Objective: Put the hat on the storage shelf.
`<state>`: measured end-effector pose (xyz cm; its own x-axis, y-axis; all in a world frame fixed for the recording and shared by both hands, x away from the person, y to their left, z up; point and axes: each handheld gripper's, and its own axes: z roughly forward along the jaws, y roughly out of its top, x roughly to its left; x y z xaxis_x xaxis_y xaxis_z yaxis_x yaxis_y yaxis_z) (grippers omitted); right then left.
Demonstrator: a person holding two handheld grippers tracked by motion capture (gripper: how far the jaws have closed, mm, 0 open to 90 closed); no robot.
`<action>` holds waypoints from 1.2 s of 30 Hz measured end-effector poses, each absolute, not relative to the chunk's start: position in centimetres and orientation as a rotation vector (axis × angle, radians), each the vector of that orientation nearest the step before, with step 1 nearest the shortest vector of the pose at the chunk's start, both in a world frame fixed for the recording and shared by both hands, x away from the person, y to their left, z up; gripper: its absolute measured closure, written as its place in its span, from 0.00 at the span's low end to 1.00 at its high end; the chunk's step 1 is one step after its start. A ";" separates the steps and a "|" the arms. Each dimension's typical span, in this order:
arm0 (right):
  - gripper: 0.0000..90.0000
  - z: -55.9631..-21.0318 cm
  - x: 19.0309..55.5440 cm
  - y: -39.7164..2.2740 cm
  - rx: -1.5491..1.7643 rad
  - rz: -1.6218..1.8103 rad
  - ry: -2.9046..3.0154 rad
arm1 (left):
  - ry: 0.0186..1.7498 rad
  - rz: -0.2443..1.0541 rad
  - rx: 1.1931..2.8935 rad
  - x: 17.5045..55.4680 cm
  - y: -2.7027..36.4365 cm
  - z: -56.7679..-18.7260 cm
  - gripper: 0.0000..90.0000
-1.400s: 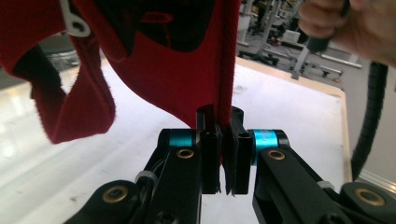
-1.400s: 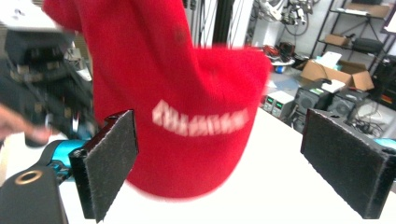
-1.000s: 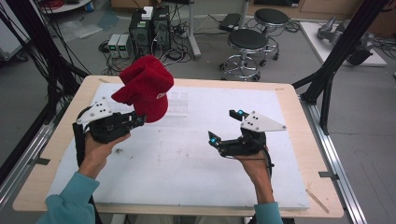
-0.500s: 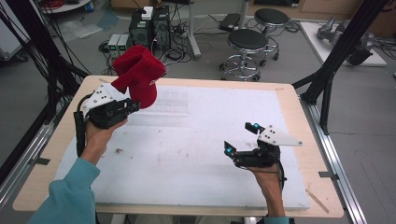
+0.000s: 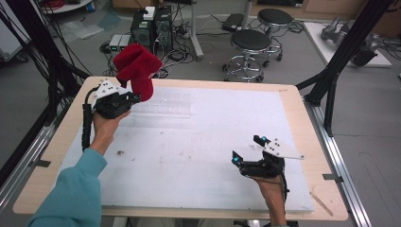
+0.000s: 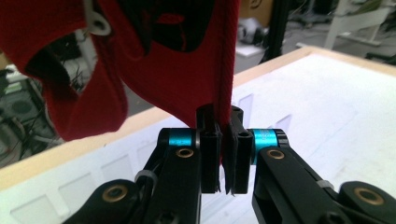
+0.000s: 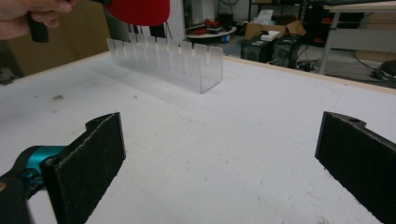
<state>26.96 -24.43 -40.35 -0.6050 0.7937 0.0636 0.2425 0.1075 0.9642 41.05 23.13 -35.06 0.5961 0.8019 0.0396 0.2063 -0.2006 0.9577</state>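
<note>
A red knitted cloth (image 5: 137,68) hangs lifted over the table's far left corner, its edge pinched between the jaws of my left gripper (image 5: 135,98). In the left gripper view the red cloth (image 6: 154,65) drapes above the closed left gripper (image 6: 223,161). A clear plastic slotted rack (image 5: 163,104) stands on the white mat just right of that gripper, and the rack (image 7: 166,63) appears ahead in the right gripper view. My right gripper (image 5: 246,149) hovers open near the table's front right, nothing between its pads (image 7: 91,161).
The white mat (image 5: 198,156) covers most of the wooden table (image 5: 302,123). Black frame posts (image 5: 340,61) stand at the right, stools (image 5: 253,47) and computer boxes (image 5: 151,28) behind the far edge. A thin wooden stick (image 5: 321,203) lies near the front right corner.
The left gripper has carried the red cloth left and toward the far corner. The right gripper has moved right and back toward the front edge, still open.
</note>
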 end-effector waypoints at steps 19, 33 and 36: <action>0.01 -41.6 26.9 -24.5 1.062 1.520 1.880 | 0.879 0.689 1.785 42.7 22.9 -37.6 0.95; 0.01 -42.2 27.7 -24.3 1.124 1.521 1.907 | 0.858 0.702 1.796 42.9 22.8 -38.2 0.95; 0.01 -42.3 27.8 -24.4 1.139 1.517 1.911 | 0.879 0.698 1.788 42.8 22.6 -38.1 0.95</action>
<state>27.85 -24.39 -42.30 -0.5607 0.8152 0.1449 0.3262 0.0566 0.9436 42.79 22.63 -38.08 0.5720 0.8175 0.0671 0.2508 -0.2522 0.9346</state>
